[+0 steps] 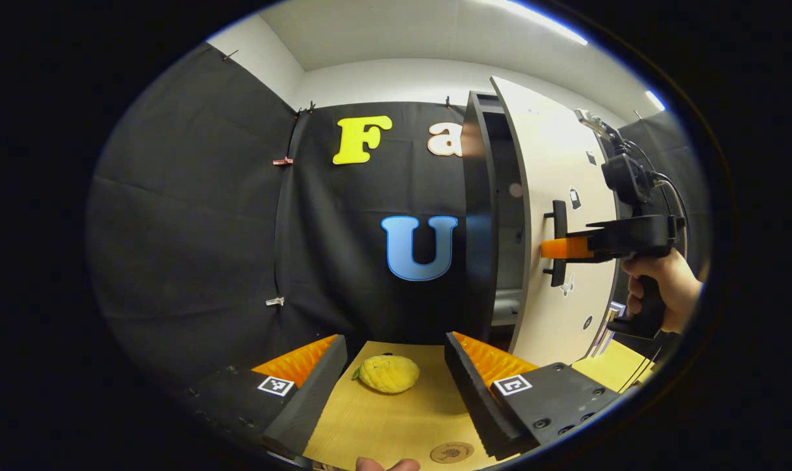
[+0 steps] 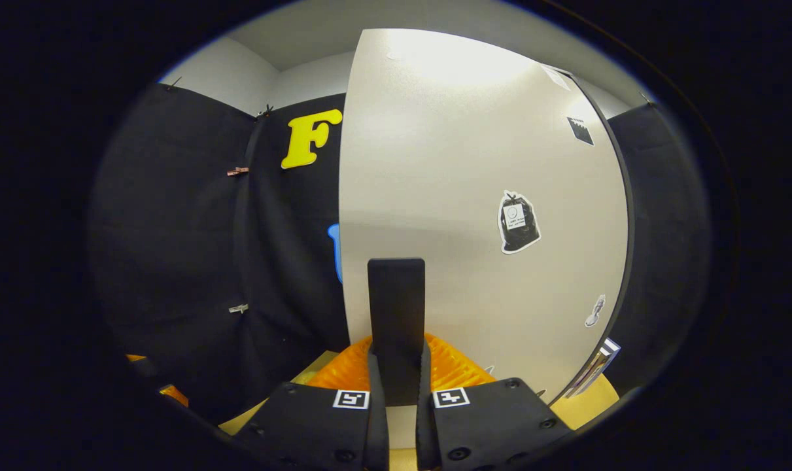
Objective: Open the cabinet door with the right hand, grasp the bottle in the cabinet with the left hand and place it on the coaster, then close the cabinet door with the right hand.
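The left gripper view is looking from farther back at the cabinet door (image 1: 552, 216); the right gripper view is sitting very close to it.

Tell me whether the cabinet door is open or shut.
Partly open. In the left gripper view the cabinet door stands swung away from the dark cabinet, a gap showing inside, with the right claw clamped on its handle.

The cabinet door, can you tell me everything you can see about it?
The cabinet door is a tall, smooth, pale panel that looks like painted board, with a few small dark stickers on it. It stands upright and partly open, showing the dark cabinet behind its edge. A black bar handle sticks out of it, and the right tool is clamped on that handle.
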`<state>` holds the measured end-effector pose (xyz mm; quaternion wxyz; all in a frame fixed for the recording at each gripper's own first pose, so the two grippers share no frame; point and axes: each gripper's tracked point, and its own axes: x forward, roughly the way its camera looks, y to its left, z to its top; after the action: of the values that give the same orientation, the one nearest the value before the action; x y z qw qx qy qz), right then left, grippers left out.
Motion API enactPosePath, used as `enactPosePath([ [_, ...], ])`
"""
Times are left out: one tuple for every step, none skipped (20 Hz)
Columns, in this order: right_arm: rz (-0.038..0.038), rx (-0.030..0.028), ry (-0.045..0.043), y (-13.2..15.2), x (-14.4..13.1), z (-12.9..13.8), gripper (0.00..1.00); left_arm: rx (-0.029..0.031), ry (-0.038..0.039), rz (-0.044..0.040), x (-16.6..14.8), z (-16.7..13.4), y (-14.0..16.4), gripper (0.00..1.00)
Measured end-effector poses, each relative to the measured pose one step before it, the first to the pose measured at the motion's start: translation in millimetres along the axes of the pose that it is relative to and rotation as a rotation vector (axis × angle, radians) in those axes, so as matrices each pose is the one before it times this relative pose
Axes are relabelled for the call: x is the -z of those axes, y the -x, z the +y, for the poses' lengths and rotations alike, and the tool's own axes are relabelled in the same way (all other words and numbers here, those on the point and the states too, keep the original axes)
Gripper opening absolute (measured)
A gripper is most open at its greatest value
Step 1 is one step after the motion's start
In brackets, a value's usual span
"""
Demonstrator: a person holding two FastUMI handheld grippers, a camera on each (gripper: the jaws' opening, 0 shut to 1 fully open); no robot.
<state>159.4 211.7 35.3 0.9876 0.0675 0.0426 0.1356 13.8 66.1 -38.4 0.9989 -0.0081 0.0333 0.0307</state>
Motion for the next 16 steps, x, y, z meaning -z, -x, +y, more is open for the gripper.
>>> enactPosePath([
  [0.00012, -0.00572, -0.00093, 7.17, -0.17, -0.39, 0.21, 0.00211, -0.00372, -0.00140, -1.36, -2.28, 3.18, 0.95],
  [0.00022, -0.00518, -0.00362, 7.62, 0.17, -1.49, 0.21, 0.00422, -0.00163, -0.00282, -0.94, -1.78, 2.30, 0.95],
  [-0.00272, -0.00339, -0.00244, 8.38, 0.39, -2.14, 0.21, 0.00377, -0.00052, -0.00258, -1.06, -2.99, 3.24, 0.95],
  [-0.00556, -0.00364, 0.00195, 7.75, -0.86, -2.14, 0.21, 0.00355, -0.00002, -0.00245, -0.85, -2.70, 3.08, 0.95],
  [0.00037, -0.00315, 0.00025, 3.98, -0.39, -2.48, 0.21, 0.00238, -0.00045, -0.00020, -1.90, -2.88, 2.26, 0.95],
  [-0.00085, -0.00211, -0.00121, 5.95, -0.23, -2.11, 0.21, 0.00259, 0.00000, 0.00008, -0.18, -1.88, 2.25, 0.95],
  [0.00084, -0.00312, 0.00179, 8.60, 0.47, -3.39, 0.21, 0.00399, -0.00093, 0.00042, -1.08, -2.74, 1.36, 0.95],
  [0.00283, -0.00394, 0.00217, 6.57, -0.83, -2.91, 0.20, 0.00315, -0.00150, -0.00004, -0.40, -2.15, 0.78, 0.95],
  [0.00286, -0.00275, -0.00144, 6.10, 0.44, -2.65, 0.20, 0.00426, -0.00123, -0.00150, -1.96, -2.02, 1.43, 0.95],
  [0.00324, -0.00274, -0.00122, 5.68, -0.78, -2.11, 0.20, 0.00380, -0.00110, -0.00209, -0.11, -1.54, 0.98, 0.95],
  [0.00491, -0.00408, 0.00185, 4.74, -0.31, -2.90, 0.20, 0.00266, -0.00148, -0.00250, -1.66, -1.88, 0.96, 0.95],
  [0.00247, -0.00115, -0.00194, 5.52, -0.07, -3.27, 0.20, 0.00151, -0.00121, -0.00285, -0.50, -1.31, -0.26, 0.95],
  [0.00177, 0.00242, -0.00483, 7.36, 1.47, -2.72, 0.20, 0.00312, -0.00067, -0.00031, -1.29, -1.33, 0.11, 0.95],
  [-0.00078, 0.00370, -0.00164, 6.62, -0.21, -4.16, 0.20, 0.00367, 0.00021, -0.00085, -0.05, -2.47, 0.30, 0.95],
  [-0.00227, 0.00388, 0.00036, 6.99, 0.06, -3.74, 0.20, 0.00381, 0.00044, -0.00007, -0.89, -1.85, 0.36, 0.95],
  [-0.00194, 0.00448, 0.00088, 6.47, -0.81, -5.51, 0.20, 0.00403, 0.00022, 0.00098, 0.10, -1.02, -0.02, 0.95],
])
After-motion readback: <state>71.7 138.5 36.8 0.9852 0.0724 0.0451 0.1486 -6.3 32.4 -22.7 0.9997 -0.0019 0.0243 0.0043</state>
